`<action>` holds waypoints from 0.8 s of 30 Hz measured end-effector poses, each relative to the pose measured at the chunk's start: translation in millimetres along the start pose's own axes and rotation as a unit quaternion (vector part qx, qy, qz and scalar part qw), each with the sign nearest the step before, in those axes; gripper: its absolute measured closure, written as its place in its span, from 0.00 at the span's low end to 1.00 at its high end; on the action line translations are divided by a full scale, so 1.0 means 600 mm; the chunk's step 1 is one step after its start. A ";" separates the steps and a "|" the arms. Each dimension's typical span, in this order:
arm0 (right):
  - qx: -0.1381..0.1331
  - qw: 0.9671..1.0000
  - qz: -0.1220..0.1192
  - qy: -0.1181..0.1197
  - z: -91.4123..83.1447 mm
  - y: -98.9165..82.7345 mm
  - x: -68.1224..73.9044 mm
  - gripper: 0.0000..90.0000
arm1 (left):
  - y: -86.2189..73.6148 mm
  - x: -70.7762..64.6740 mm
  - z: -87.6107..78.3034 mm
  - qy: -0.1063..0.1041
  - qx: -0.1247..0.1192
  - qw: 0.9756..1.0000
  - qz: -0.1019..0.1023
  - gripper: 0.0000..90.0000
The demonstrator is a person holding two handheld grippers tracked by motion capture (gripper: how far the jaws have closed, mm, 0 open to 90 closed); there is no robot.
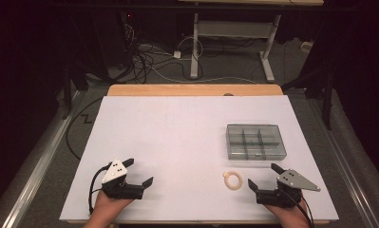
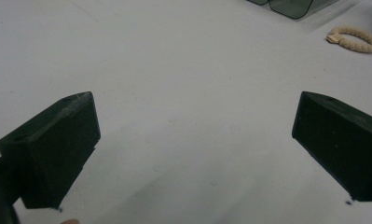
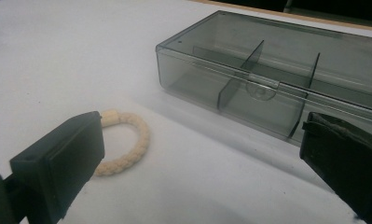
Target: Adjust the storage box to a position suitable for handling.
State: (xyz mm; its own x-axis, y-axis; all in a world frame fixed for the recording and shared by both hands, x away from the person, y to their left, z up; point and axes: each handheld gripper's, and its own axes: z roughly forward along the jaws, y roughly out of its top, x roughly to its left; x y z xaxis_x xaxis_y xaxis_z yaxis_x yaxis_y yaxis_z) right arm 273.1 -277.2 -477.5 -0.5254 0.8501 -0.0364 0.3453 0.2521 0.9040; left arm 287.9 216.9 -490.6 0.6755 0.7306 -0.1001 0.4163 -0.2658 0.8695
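Bracelet place: braided cream bracelet [image 1: 233, 180] flat on the white table [image 1: 168, 142], just in front of the smoky plastic box [image 1: 256, 141], near the right gripper [image 1: 264, 178] and well apart from the left gripper [image 1: 140, 172]
Box state: lid down, latch at the front wall, dividers visible through the tinted plastic
Left tongs: spread wide, nothing between, hovering over bare table
Right tongs: spread wide, nothing between, aimed toward bracelet and box
Bracelet handling: probably very light and soft, a limp cord ring, likely to sag or fold once lifted; braid looks rough enough not to slip; little risk of breakage
Bracelet hold: best pinched across the cord at one side of the ring, or at the pale clasp bead [image 3: 109, 117], jaws low to the table
Box handling: stiff, smooth, probably light and prone to slide; likely needs one gripper to steady while the other works the latch [image 3: 260, 89]
High view adds: whole layout, both hands at the near edge, box split into six compartments
Right gripper view adds: latch, braid texture, bead; bracelet [image 3: 127, 144] partly behind its left jaw
Left gripper view adds: bracelet [image 2: 355, 39] far off at upper right, box corner [image 2: 291, 7] at the top edge
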 end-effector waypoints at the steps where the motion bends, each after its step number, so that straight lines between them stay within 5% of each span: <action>1: 0.000 1.000 0.000 0.000 0.000 0.000 0.000 0.01 | 0.000 0.001 0.000 -0.001 0.000 1.000 -0.002 0.01; 24: 0.009 1.000 -0.005 -0.004 0.003 0.001 0.002 0.22 | -0.003 -0.001 -0.003 -0.011 -0.009 1.000 0.010 0.43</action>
State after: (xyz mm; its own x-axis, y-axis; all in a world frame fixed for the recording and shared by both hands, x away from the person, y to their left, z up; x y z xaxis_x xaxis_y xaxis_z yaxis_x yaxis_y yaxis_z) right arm 273.8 -275.1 -478.0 -0.5227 0.8511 -0.0488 0.3545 0.2690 0.8955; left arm 285.6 218.0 -491.0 0.6960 0.7120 -0.0932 0.3922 -0.2682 0.8799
